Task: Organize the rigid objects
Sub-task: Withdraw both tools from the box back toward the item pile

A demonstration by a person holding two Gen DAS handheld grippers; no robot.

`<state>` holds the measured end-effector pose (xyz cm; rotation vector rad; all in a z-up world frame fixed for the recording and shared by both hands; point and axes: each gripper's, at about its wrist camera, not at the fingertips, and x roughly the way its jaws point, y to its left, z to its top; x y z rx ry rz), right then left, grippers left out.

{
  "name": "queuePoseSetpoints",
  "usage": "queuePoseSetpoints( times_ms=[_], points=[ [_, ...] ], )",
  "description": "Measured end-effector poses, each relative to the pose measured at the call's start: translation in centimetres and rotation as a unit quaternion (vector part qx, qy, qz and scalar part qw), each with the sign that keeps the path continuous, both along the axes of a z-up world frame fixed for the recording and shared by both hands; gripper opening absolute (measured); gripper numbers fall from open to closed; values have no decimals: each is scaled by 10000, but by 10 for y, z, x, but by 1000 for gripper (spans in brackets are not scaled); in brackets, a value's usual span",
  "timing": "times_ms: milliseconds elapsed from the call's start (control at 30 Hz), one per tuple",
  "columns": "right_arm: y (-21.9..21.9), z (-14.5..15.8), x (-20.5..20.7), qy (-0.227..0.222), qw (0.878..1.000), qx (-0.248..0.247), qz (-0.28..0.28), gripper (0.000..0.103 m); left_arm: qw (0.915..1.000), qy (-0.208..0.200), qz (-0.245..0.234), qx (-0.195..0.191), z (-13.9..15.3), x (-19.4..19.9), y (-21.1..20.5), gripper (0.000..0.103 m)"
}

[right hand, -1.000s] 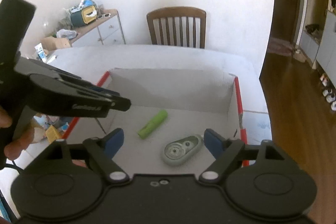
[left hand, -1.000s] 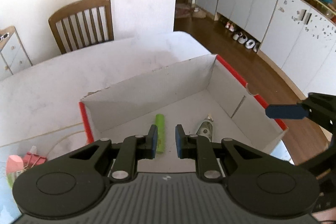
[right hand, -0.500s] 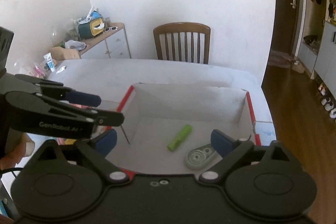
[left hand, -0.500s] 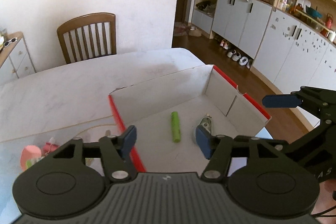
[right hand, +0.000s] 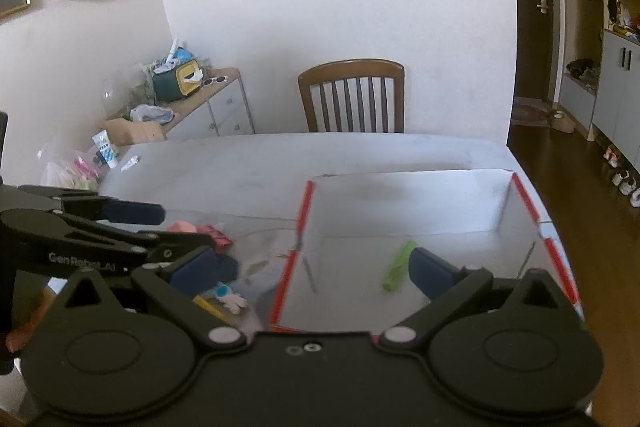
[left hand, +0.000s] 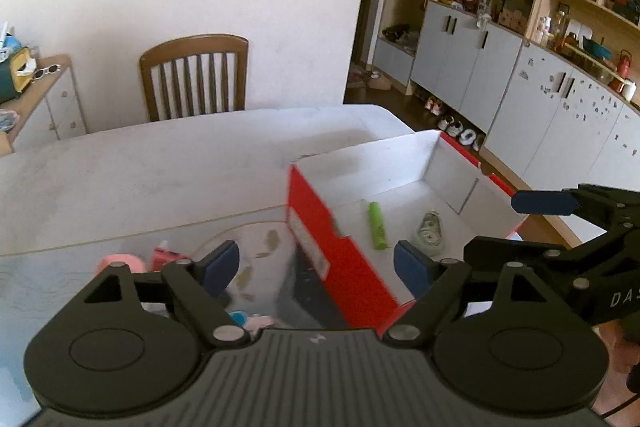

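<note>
A red-sided cardboard box [left hand: 344, 259] with a white interior is shown on the white table [left hand: 160, 163], to the right of a loose cluster of small items. Two objects already lie on the box floor: a green cylindrical marker-like stick [left hand: 378, 225] and, just to its right, a pale green correction-tape dispenser [left hand: 430, 235] — both apart from the walls and from each other. Left of the box, a pink rounded item [right hand: 182, 227], a red binder clip [right hand: 216, 235] and a small white-and-blue figure [right hand: 228, 297] remain on the table; their exact identity is blurred. These pieces are judged light, stiff and smooth-skinned, so a pinch across the narrow width, near the middle of each, would be expected to hold without crushing, though the rounded pink item may slip if taken off-centre. The binder clip is best taken across its flat body, not its wire handles. The left gripper [left hand: 316, 263] is held with its blue pads [left hand: 220, 263] spread wide, straddling the box's near left wall from above; nothing is held and no contact is visible. The right gripper [right hand: 312, 267] is likewise spread wide and empty — one pad [right hand: 430, 269] over the box interior beside the green stick, the other over the table clutter.
</note>
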<state>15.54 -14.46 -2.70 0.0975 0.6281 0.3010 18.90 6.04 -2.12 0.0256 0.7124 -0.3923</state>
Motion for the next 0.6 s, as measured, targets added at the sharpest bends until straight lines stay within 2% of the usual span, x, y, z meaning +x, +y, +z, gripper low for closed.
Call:
queuePoseSetpoints(
  times_ms=[167, 233, 333, 400, 600],
  points=[
    [31, -2, -6, -19, 10000, -61, -45, 103, 9997, -128, 3, -207, 1, -9, 41, 86],
    [42, -3, -7, -39, 9999, -92, -19, 103, 9994, -208, 90, -258, 0, -10, 57, 94],
    [60, -6, -9, -63, 9998, -192, 23, 103, 9987, -336, 157, -360, -4, -14, 80, 98],
    [72, -10, -8, -18, 9997, -255, 52, 103, 9985, -274, 176, -432, -10, -12, 95, 103],
    [100, -21, -1, 190, 9991, -377, 65, 103, 9978, -211, 470, -409, -31, -4, 134, 103]
  ],
)
